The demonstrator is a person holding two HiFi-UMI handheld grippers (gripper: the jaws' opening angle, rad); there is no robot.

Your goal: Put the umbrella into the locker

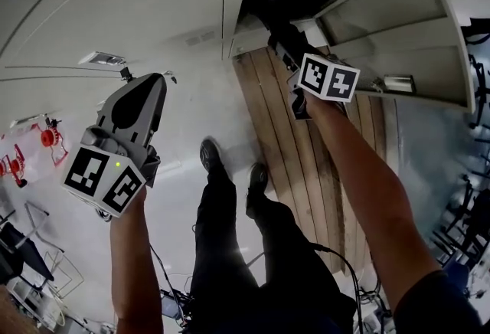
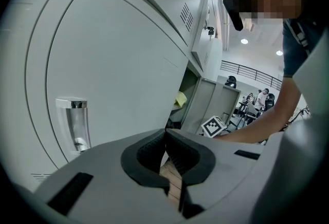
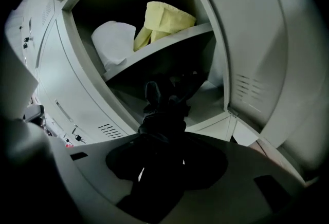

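Right now the right gripper (image 1: pixel 282 45) points down toward the open locker (image 1: pixel 360 11), and its 2 jaws stand wide and are clamped on the black, folded umbrella (image 3: pixel 160 112), whose dark fabric fills the gap between them. From the right gripper view, the umbrella runs forward out of the grip toward the dark lower compartment, under the shelf (image 3: pixel 169 43); its far end shows against that opening, but whether it is already past the threshold cannot be told. On the shelf above lie a yellow bundle (image 3: pixel 164 20) and, just beside it on the left, a white bundle (image 3: pixel 115 43). The locker's door (image 3: pixel 257 38) is swung out to the right. The left gripper (image 1: pixel 149 83) is held well apart from the locker opening, in front of a closed door (image 2: pixel 118 63) with a clear handle (image 2: pixel 76 125); in the left gripper view its 2 black pads (image 2: pixel 180 153) meet at the tips and grip nothing, with only a sliver of wooden planks (image 1: pixel 306 171) showing through the hollow behind them. In the head view the person's 2 shoes (image 1: pixel 210 152) stand at the edge of those planks, between the 2 forearms.
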